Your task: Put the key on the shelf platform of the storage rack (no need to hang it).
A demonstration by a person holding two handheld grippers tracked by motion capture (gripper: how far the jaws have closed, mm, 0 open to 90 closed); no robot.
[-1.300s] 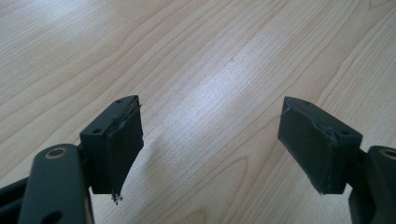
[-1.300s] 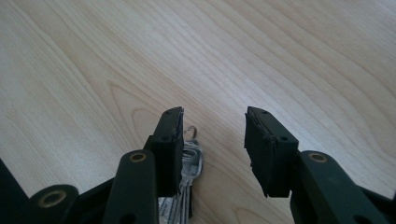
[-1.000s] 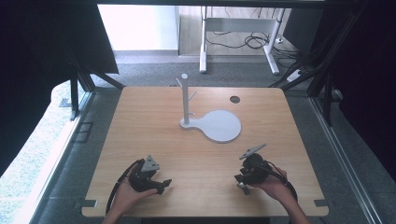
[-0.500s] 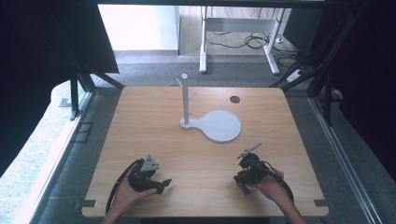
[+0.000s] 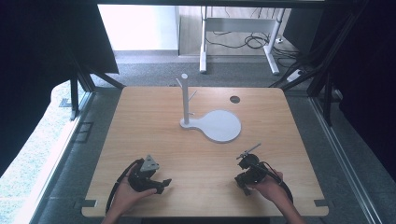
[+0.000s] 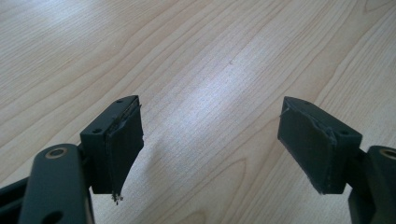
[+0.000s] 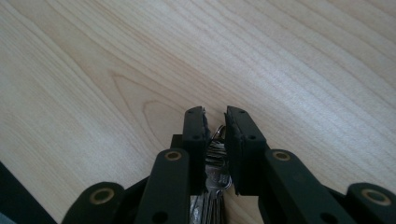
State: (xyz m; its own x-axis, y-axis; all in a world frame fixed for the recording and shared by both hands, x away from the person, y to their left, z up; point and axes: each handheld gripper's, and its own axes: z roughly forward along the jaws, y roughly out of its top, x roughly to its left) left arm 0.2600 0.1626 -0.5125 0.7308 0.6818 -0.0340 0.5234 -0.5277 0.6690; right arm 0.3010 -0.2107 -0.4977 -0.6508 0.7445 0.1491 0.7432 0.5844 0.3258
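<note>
We seem to be in a lab: black curtains (image 5: 42, 51) flank the table (image 5: 140, 121), with cables (image 5: 243, 42) on the floor behind it.

Both grippers are black: the left gripper (image 5: 161, 183) carries a grey three-cornered plate (image 5: 150, 163), the right gripper (image 7: 215, 122) brass-coloured rivets.

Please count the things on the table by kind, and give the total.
White stand with pegs on a round base: 1
Black grippers: 2, left open, right shut on a metal spring-like piece
Metal piece: 1
Total: 4
</note>
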